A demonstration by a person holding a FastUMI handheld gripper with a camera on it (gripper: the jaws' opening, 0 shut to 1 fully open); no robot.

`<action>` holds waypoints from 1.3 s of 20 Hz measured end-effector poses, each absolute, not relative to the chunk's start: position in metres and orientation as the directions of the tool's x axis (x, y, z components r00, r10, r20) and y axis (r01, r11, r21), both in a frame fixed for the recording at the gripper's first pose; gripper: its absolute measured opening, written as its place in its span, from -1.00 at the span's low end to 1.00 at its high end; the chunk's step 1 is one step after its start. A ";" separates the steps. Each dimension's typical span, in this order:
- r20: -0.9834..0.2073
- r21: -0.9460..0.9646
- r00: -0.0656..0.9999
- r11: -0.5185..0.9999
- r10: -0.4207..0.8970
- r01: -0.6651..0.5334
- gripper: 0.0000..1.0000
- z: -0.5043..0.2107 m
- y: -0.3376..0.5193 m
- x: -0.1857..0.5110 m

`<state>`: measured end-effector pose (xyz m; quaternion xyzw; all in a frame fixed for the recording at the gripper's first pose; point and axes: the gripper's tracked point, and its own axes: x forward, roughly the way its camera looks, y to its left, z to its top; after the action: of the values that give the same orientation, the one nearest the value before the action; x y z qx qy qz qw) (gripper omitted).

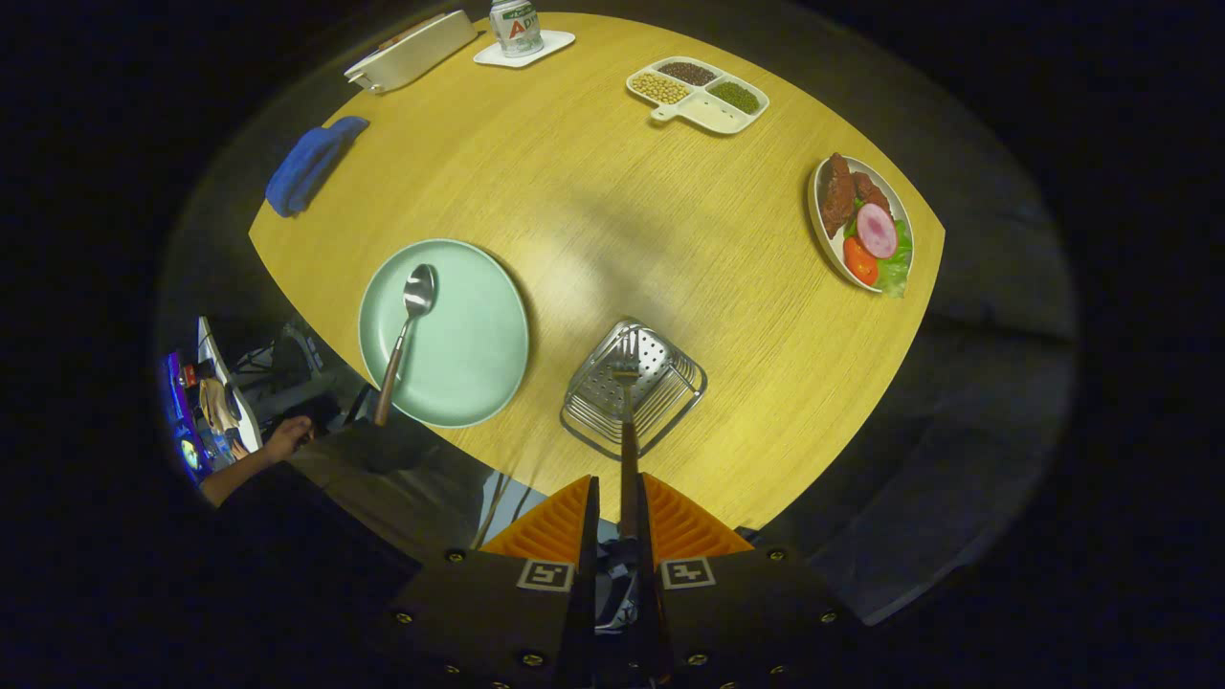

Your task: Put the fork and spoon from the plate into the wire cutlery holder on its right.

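Observation:
My gripper (620, 493) is shut on the fork (627, 421), held by its brown handle between the fingers. The fork's metal tines point ahead and hang over the wire cutlery holder (670, 397), which stands on the wooden table just beyond the fingers. To the holder's left lies the pale green plate (474, 344). A spoon (407, 325) with a brown handle rests on that plate, its bowl toward the far side and its handle sticking out over the plate's near rim.
Farther back on the table (622, 211) are a dish of meat and salad (861, 225), a divided tray of beans (699, 96), a can on a white coaster (517, 29), a white box (412, 53) and a blue cloth (311, 163). A person's hand (287, 440) shows beyond the table's left edge.

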<state>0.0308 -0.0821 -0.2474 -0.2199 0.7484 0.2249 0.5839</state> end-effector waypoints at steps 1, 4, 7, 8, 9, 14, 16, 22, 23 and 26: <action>-0.977 0.093 -0.211 0.807 -0.040 -0.583 -0.62 -0.244 -0.076 0.025; -0.982 0.120 -0.187 0.819 0.016 -0.561 -0.63 -0.237 -0.061 0.003; -0.982 0.151 -0.182 0.827 0.060 -0.542 -0.63 -0.235 -0.047 -0.019; -0.981 0.159 -0.181 0.826 0.071 -0.540 -0.63 -0.235 -0.041 -0.026; -0.980 0.170 -0.184 0.825 0.082 -0.538 -0.63 -0.235 -0.036 -0.034; -0.970 0.229 -0.197 0.822 0.146 -0.522 -0.62 -0.246 0.000 -0.064; -0.964 0.251 -0.210 0.816 0.162 -0.522 -0.62 -0.251 0.014 -0.074; -0.953 0.289 -0.237 0.806 0.190 -0.517 -0.63 -0.262 0.050 -0.096; -0.950 0.299 -0.244 0.803 0.197 -0.516 -0.63 -0.265 0.057 -0.099; -0.941 0.325 -0.252 0.808 0.226 -0.492 -0.62 -0.276 0.076 -0.104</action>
<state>-0.1045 0.0761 -0.2760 -0.0907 0.7336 0.2965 0.6047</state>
